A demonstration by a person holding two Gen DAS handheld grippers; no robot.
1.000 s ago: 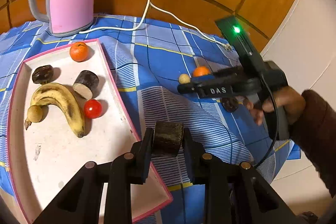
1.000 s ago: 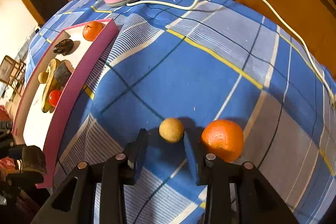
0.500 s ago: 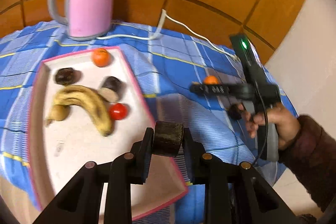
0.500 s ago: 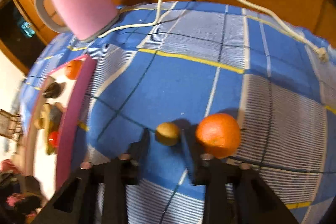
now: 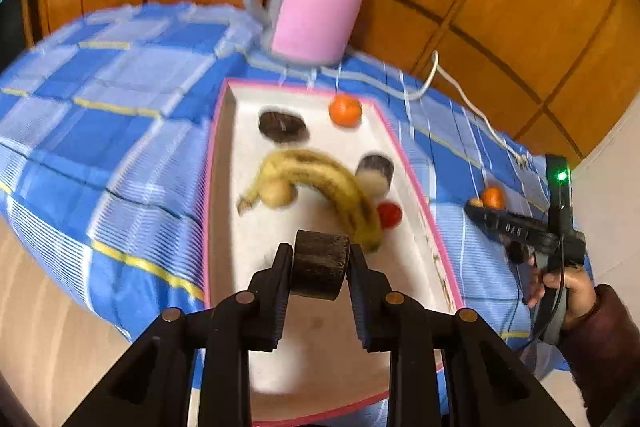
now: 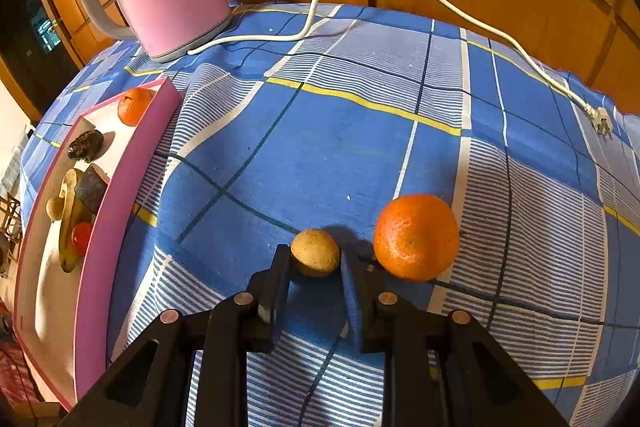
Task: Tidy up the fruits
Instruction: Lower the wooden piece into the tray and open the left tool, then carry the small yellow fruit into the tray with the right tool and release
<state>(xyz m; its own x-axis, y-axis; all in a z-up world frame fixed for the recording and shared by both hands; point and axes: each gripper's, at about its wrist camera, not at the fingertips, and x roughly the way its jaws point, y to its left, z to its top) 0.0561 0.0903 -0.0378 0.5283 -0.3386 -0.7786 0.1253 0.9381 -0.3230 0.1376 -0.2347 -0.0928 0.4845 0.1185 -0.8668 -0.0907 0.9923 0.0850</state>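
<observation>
The left gripper [image 5: 320, 259] clamps a dark fruit chunk [image 5: 320, 269] at lower centre, over the pink tray [image 5: 416, 183]. The right gripper [image 6: 314, 261] pinches a small tan fruit [image 6: 315, 251] on the desk [image 6: 340, 147], an orange [image 6: 416, 237] just right of it.

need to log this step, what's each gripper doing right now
left gripper: closed on the dark brown cylindrical piece, above the tray.
right gripper: just closed on the small tan round fruit, beside the orange.

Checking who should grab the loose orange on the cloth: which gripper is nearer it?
Right. The right gripper sits right beside the orange; the left gripper is over the tray.
</observation>
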